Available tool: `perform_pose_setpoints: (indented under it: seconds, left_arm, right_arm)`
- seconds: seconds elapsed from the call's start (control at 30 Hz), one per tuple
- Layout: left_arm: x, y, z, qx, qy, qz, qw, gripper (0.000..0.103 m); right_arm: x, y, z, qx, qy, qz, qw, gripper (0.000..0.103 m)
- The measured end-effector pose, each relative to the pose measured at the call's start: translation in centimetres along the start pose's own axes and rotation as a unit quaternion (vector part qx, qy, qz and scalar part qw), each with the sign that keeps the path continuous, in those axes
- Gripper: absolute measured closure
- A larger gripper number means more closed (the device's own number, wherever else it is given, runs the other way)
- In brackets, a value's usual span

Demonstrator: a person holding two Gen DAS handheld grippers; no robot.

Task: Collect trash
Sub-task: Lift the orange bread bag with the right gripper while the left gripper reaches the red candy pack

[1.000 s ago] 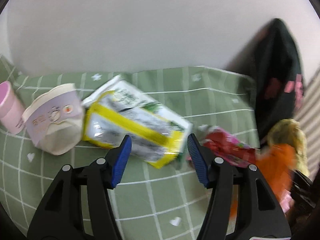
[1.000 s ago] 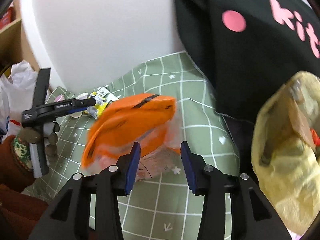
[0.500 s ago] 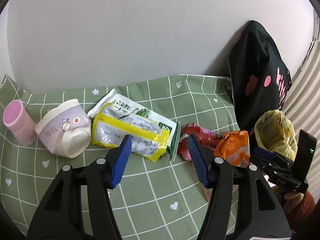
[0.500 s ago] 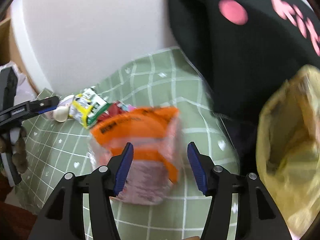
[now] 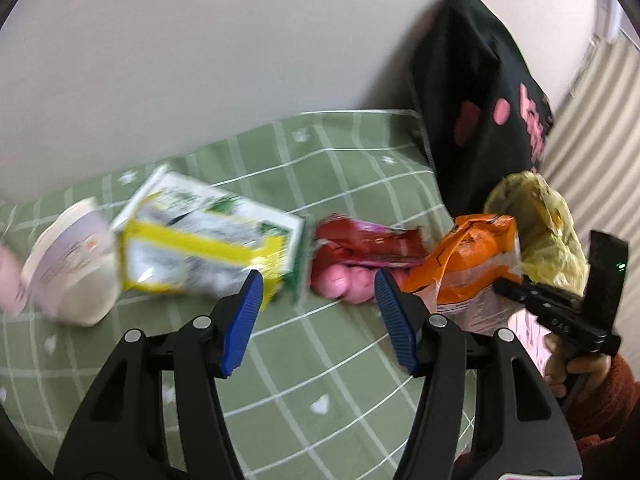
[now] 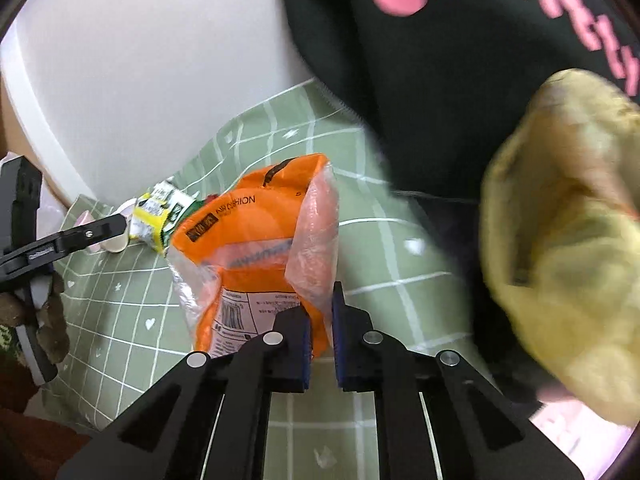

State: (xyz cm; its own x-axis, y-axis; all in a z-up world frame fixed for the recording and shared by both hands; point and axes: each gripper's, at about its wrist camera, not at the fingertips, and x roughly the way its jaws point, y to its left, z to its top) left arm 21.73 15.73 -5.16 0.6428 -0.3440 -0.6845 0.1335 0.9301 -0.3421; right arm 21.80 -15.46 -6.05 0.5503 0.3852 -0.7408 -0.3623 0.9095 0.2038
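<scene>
My right gripper (image 6: 320, 324) is shut on the lower edge of an orange plastic package (image 6: 256, 240) and holds it up above the green checked cloth (image 6: 132, 304); the package also shows in the left wrist view (image 5: 468, 264). An open yellow trash bag (image 6: 568, 240) hangs just to the right of it, also in the left wrist view (image 5: 540, 224). My left gripper (image 5: 318, 320) is open and empty above the cloth. Ahead of it lie a yellow-and-green packet (image 5: 208, 240), a red wrapper (image 5: 364, 240) and a white cup (image 5: 72, 272).
A black bag with pink lettering (image 6: 460, 48) stands against the white wall behind the trash bag, also in the left wrist view (image 5: 480, 112). A pink item (image 5: 340, 284) lies under the red wrapper. The cloth's front edge drops off at lower left (image 6: 60, 392).
My right gripper has closed on the orange package and lifted it. My left gripper has shifted so the trash sits further left in its view; its jaws stay open.
</scene>
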Motion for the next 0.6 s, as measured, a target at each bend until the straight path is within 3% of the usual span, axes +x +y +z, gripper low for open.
perform_pose_setpoints:
  seconds: [0.13,0.4,0.5,0.6]
  left_arm:
    - [2.9,-1.9,1.6,0.032,0.018,-0.008,0.9993,0.048]
    - [8.4,-3.8,3.5,0.064,0.062,0.033,0.9954,0.049]
    - [9.6,-3.4,3.4,0.056,0.088,0.046,0.9935,0.062]
    - [9.4,-2.9,3.2,0.047,0.088,0.039,0.9943,0.067]
  right_arm:
    - [-2.2,-1.3,-0.8,0.017,-0.005,-0.026,0.999,0.094]
    - [-3.2,-2.4,-2.4,0.026,-0.001,-0.057,0.998,0.094]
    - [-2.7,-2.8,-2.6,0.032,0.003,-0.060,0.998,0.094]
    - [-2.4,-2.9,-2.5,0.032,0.006,-0.064,0.997,0.094]
